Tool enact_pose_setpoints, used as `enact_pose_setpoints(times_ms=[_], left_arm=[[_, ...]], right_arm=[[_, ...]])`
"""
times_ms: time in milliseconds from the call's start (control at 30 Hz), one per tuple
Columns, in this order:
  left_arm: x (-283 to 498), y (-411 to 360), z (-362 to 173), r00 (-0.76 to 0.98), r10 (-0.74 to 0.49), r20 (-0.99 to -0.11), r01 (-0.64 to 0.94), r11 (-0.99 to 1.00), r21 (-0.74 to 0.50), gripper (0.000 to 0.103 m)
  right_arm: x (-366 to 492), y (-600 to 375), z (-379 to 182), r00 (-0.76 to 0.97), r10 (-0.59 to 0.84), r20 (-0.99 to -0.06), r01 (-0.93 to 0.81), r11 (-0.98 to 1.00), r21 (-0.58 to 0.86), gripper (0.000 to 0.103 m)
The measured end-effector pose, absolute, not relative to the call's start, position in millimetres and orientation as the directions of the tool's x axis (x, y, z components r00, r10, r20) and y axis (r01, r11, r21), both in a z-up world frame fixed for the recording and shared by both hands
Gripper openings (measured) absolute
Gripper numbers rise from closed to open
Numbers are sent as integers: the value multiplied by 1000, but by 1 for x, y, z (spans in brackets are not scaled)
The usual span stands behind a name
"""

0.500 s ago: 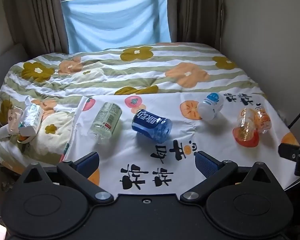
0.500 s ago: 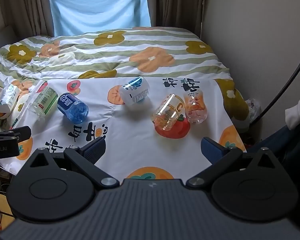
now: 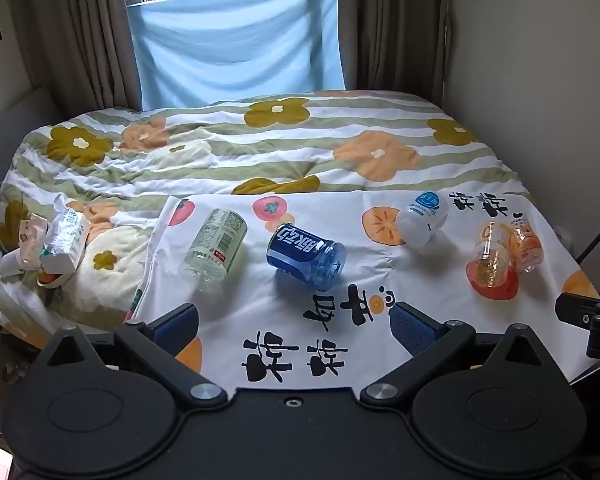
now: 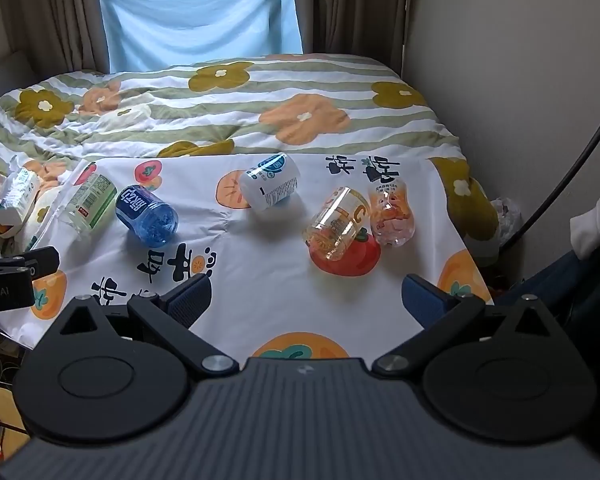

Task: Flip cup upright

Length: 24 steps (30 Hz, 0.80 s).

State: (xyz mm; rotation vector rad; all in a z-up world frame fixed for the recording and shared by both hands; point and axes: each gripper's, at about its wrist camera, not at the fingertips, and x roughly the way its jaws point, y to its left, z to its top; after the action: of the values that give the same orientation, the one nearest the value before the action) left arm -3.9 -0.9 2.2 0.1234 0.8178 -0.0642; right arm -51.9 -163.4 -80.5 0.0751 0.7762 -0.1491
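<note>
Ahead of both spread grippers, left [image 3: 294, 322] and right [image 4: 306, 294], five cups lie toppled on the bed [image 4: 260, 92]; nothing has shifted since half a second earlier, flipping unstarted.

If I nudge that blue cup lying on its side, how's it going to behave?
The blue cup lies on its round side, so it will probably roll. It looks like empty see-through plastic, so likely light and apt to skid. The cloth lies on soft bedding, so standing it up may be wobbly.
</note>
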Motion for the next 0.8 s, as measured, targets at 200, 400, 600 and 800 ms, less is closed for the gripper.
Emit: enact_pose_setpoints(times_ms=[200,400,600,800], left_arm=[[-5,-1,4,683,-6,-730,103,991,87,103],[-8,1,5,686,1,-727,92,992,88,103],[-11,3,6,686,7,-727,84,993,89,103],[-11,3,6,686,7,-728,84,992,89,103]], right_arm=[[-53,-164,-80,704,-105,-702,161,987,14,103],[-55,-163,-80,706,-103,-701,159,987,16,103],[-56,-163,-80,706,-102,-701,160,987,17,103],[-57,-163,-80,707,-102,-700,160,987,17,103]])
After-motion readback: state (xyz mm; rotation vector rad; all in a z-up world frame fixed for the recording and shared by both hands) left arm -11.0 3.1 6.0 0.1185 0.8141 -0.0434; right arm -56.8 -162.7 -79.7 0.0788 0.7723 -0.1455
